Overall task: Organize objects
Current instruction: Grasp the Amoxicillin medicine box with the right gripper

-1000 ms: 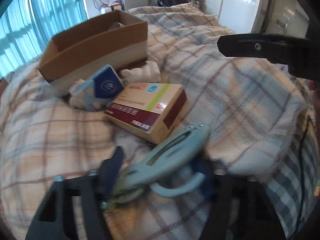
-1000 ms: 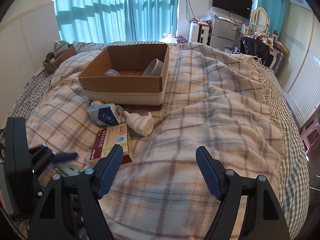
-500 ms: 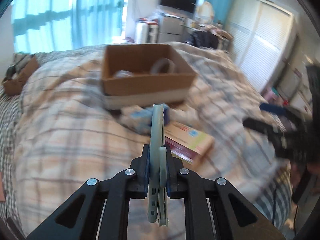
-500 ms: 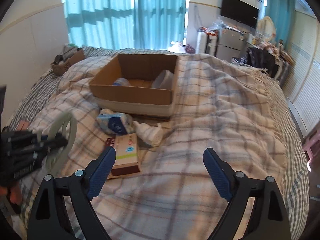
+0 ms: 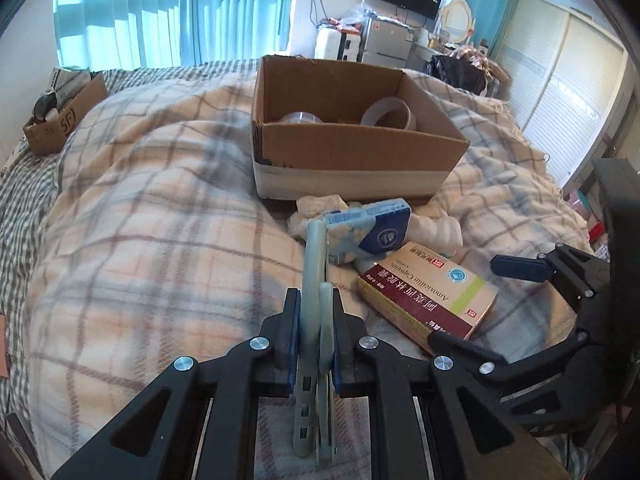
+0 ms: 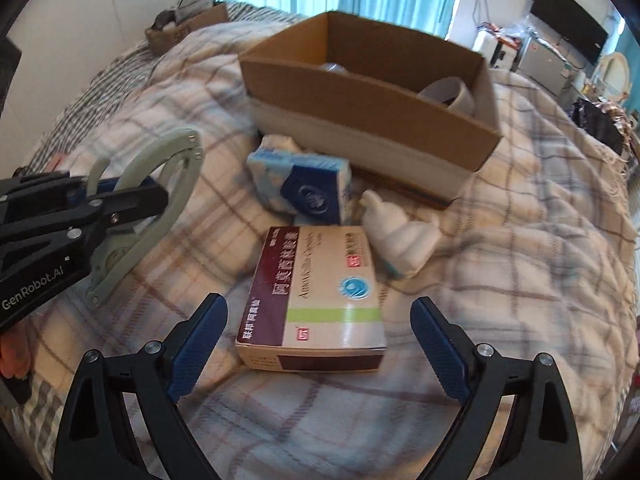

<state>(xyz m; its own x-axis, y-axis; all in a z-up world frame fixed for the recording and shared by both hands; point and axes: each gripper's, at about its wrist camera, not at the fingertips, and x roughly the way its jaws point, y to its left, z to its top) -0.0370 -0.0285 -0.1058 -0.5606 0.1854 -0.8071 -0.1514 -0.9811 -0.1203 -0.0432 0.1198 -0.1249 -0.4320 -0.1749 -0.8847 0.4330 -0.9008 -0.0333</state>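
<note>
Since a second ago, your right gripper has come down close over the bed, so the maroon-and-cream cardboard medicine box now lies just ahead of its fingers, and your left gripper has lifted the pale green plastic clip-like tool off the blanket. The left jaws are closed tight on that tool, which stands edge-on and upright between the blue pads; from the right wrist view it appears as a curved, looped frame held in the air. The right jaws are spread wide, holding nothing, with the medicine box between and beyond them. The box rests flat on the checked cream blanket. Just behind it lie a blue-and-white soft packet and a white ribbed plastic bottle on its side. Beyond these stands the open brown cardboard carton, containing a roll of tape.
</note>
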